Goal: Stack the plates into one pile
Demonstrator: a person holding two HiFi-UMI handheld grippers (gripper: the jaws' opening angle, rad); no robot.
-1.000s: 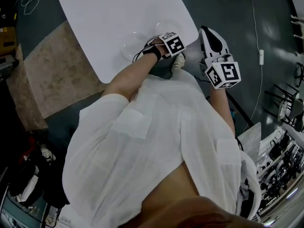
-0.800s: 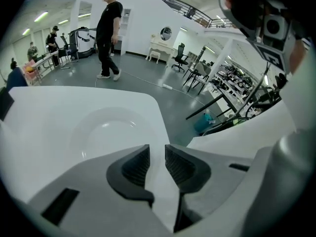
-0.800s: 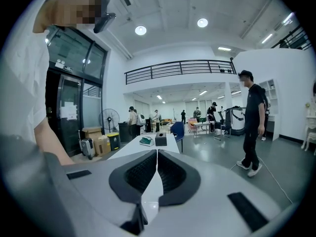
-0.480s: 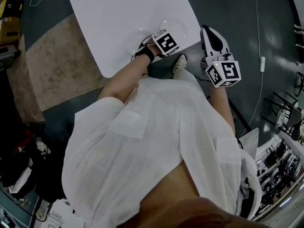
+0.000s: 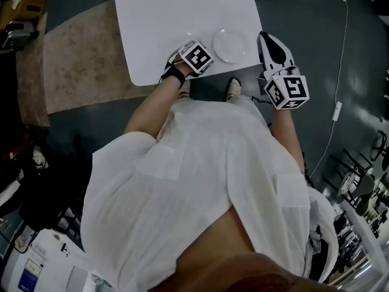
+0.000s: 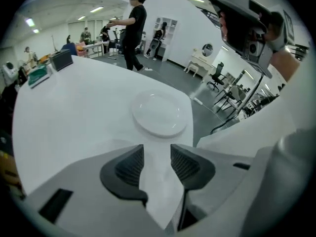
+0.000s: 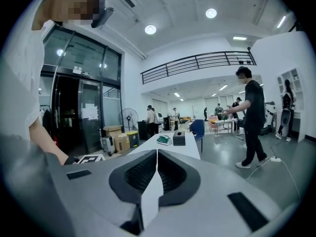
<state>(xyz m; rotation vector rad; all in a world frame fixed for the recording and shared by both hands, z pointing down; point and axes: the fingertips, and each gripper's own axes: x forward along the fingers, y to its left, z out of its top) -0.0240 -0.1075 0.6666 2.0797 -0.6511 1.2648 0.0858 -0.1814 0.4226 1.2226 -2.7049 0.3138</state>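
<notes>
A white plate pile [image 5: 230,45] lies on the white table [image 5: 176,17] near its front right corner; how many plates are in it I cannot tell. In the left gripper view it [image 6: 160,113] rests just beyond my left gripper [image 6: 157,151]. That gripper's jaws have just been opening and stand apart, with only bare table between them. Its marker cube [image 5: 196,56] is left of the pile. My right gripper [image 5: 266,41] hangs off the table's right edge over the floor. Its pads [image 7: 157,158] meet with nothing between them.
The table's front edge [image 5: 182,78] runs just under my left hand, with a beige rug [image 5: 79,66] to the left and my shoes [image 5: 233,87] below. A cable [image 5: 340,59] trails on the dark floor. A person in black [image 7: 253,117] walks beyond a far table [image 7: 173,147].
My left gripper has drawn back off the plates toward the left, leaving the pile uncovered beside it. The right gripper has barely shifted. The head view has swung, so the table sits farther right.
</notes>
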